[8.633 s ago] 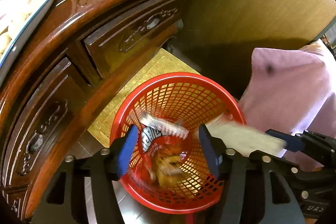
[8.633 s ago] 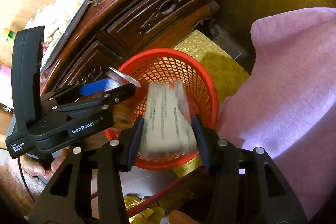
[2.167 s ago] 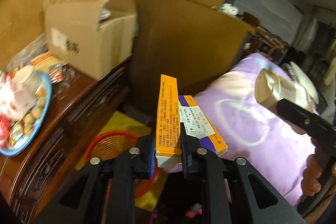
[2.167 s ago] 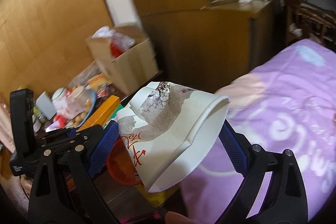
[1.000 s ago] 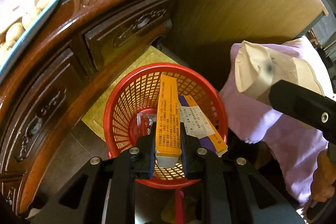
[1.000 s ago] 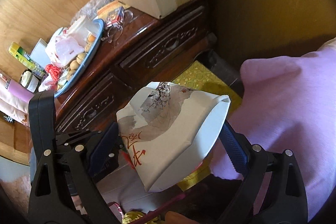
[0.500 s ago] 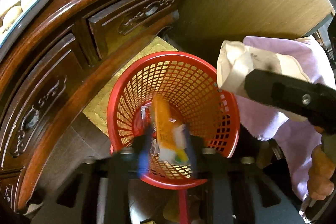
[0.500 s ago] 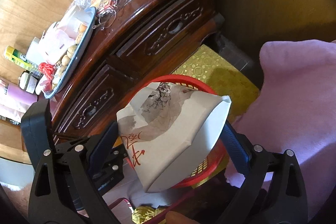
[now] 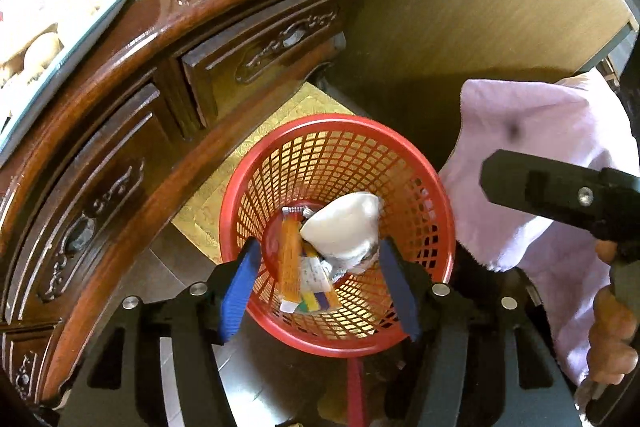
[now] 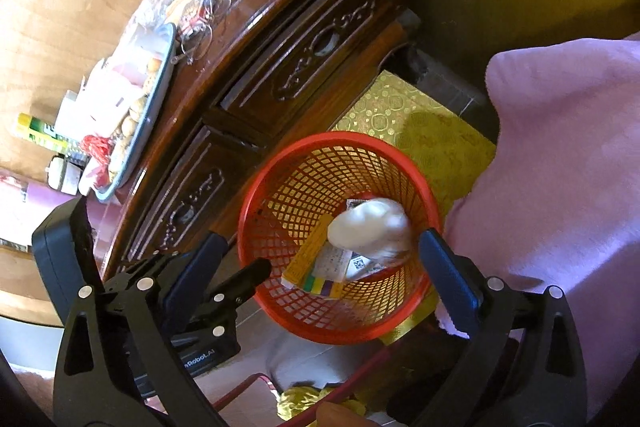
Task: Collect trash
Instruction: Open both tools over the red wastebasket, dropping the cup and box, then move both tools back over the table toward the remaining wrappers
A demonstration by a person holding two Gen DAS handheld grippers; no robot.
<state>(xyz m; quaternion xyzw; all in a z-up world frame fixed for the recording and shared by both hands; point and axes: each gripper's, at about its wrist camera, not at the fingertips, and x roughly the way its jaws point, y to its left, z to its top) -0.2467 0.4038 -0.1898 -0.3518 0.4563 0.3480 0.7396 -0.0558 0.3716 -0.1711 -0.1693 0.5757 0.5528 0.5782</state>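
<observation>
Red plastic lattice basket (image 9: 416, 163) sits on the floor by a carved dark-wood dresser (image 9: 132, 115); inside, a flat orange carton (image 9: 290, 259) lies with its long axis running from basket centre toward the near rim, a crumpled white paper cup (image 9: 340, 231) beside it, blurred. Left gripper (image 9: 320, 291) jaws opening, nothing between them. Right gripper (image 10: 320, 271) jaws spread wide, empty, above the basket.

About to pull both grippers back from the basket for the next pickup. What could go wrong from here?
1. The basket stands tight between the cabinet and the pink bedding; a careless lift might clip its rim and tip it.
2. The left gripper, jaws opening and empty, hangs over the rim, so it might catch there.
3. The white cup sits loosely atop the box and may spill out if the basket is jolted.
</observation>
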